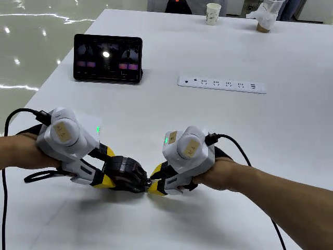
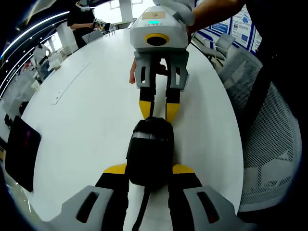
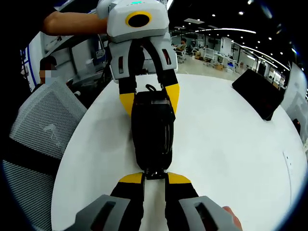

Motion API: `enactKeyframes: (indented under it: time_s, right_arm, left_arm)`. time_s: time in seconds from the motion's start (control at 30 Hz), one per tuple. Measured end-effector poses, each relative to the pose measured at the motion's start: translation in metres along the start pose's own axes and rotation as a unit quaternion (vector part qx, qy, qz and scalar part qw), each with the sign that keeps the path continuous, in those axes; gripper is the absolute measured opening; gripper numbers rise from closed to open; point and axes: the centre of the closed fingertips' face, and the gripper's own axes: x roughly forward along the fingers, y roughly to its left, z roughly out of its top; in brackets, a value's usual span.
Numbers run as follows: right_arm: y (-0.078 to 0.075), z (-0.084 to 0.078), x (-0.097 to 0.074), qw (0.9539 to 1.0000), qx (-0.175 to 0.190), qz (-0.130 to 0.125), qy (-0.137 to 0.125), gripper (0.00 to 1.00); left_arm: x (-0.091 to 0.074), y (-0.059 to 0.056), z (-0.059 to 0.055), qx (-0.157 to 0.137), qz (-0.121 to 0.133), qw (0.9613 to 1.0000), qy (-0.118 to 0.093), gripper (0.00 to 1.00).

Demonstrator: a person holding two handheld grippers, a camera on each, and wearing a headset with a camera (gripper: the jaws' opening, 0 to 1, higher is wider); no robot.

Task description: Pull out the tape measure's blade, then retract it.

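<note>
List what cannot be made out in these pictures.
Head view: the right gripper covers the tape measure's mouth, hiding how much blade is out.
Right gripper view: the blade tip between the jaws is too small to read.
Head view: the tablet screen is unreadable through glare.

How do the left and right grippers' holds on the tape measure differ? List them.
Jaws: left gripper wide, right gripper nearly together. Hold: left gripper clamps the black tape measure by its sides; right gripper pinches the small tab at its end. Both face each other.
</note>
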Motion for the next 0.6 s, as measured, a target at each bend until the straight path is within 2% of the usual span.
enactKeyframes:
  time_s: [0.3, 0.6]
  right_arm:
    - [-0.0007, -0.0001, 0.0035, 0.9998, 0.007, -0.017, 0.001, 0.12]
    - [-0.001, -0.0003, 0.003, 0.9997, -0.005, -0.023, -0.008, 0.1]
  left_arm:
    - [0.0004, 0.0007, -0.0003, -0.005, 0.001, 1.0, -0.004, 0.25]
    - [0.0004, 0.0008, -0.0007, -0.009, 0.001, 0.9999, -0.005, 0.25]
